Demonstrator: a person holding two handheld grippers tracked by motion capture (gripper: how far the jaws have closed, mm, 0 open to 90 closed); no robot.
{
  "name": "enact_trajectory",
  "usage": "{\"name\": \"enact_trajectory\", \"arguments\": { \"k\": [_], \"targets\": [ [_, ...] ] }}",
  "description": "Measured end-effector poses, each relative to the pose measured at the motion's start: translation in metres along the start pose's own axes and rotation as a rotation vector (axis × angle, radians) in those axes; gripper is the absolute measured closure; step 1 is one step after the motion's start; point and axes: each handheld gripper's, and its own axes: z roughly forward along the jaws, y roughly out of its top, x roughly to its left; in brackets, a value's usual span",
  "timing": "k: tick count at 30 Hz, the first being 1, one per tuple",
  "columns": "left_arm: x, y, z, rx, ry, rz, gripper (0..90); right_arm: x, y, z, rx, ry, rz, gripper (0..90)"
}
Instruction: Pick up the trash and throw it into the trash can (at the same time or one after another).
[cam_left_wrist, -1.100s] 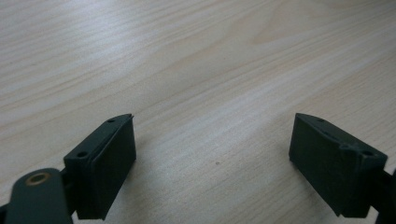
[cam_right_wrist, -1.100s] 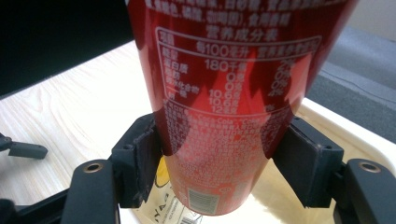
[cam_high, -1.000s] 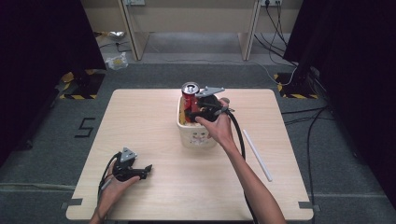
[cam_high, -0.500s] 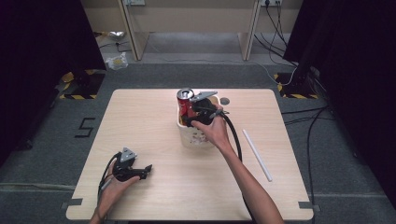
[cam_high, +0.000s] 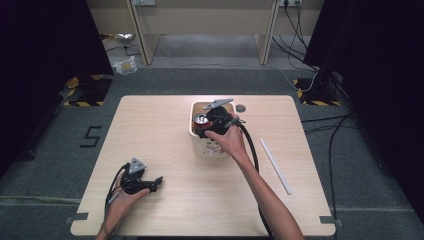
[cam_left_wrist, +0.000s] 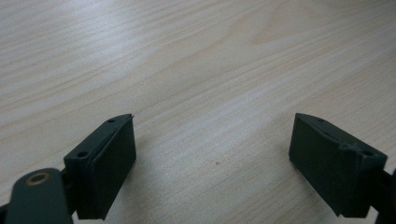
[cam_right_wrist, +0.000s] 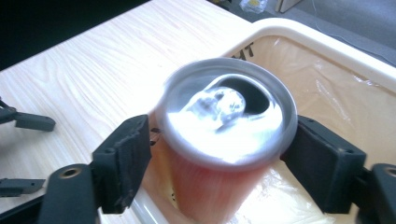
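- High view: the right gripper (cam_high: 212, 121) holds a red can (cam_high: 201, 121) over the left edge of a cream bin (cam_high: 212, 146) mid-table. The left gripper (cam_high: 150, 182) rests near the table's (cam_high: 150, 135) front edge. A white stick (cam_high: 275, 166) lies to the right. Grey carpet, cables and dark curtains surround the table.
- Left gripper view: jaws wide apart over bare pale wood (cam_left_wrist: 201, 70), holding nothing.
- Right gripper view: jaws clamp the can (cam_right_wrist: 229, 116), its opened top up, above the bin's rim (cam_right_wrist: 327, 44). Best to move the can inward past the rim, keep it upright, then let go low.
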Motion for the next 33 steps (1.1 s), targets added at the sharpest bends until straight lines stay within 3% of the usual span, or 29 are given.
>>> {"name": "enact_trajectory", "arguments": {
  "k": [1, 4, 9, 25, 33],
  "targets": [
    [0.0, 0.0, 0.0, 0.0, 0.0, 0.0, 13.8, -0.001, 0.001, -0.006, -0.02, 0.01, -0.003, 18.5],
    [0.0, 0.0, 0.0, 0.0, 0.0, 0.0, 13.8, -0.002, 0.004, -0.02, -0.067, 0.003, 0.003, 17.6],
    [0.0, 0.0, 0.0, 0.0, 0.0, 0.0, 13.8, -0.009, 0.006, -0.037, -0.095, -0.026, 0.012, 17.7],
    [0.0, 0.0, 0.0, 0.0, 0.0, 0.0, 13.8, -0.035, -0.006, -0.069, -0.112, -0.095, 0.036, 20.0],
    [0.0, 0.0, 0.0, 0.0, 0.0, 0.0, 13.8, -0.05, -0.025, -0.099, -0.131, -0.136, 0.055, 19.2]
  ]
}}
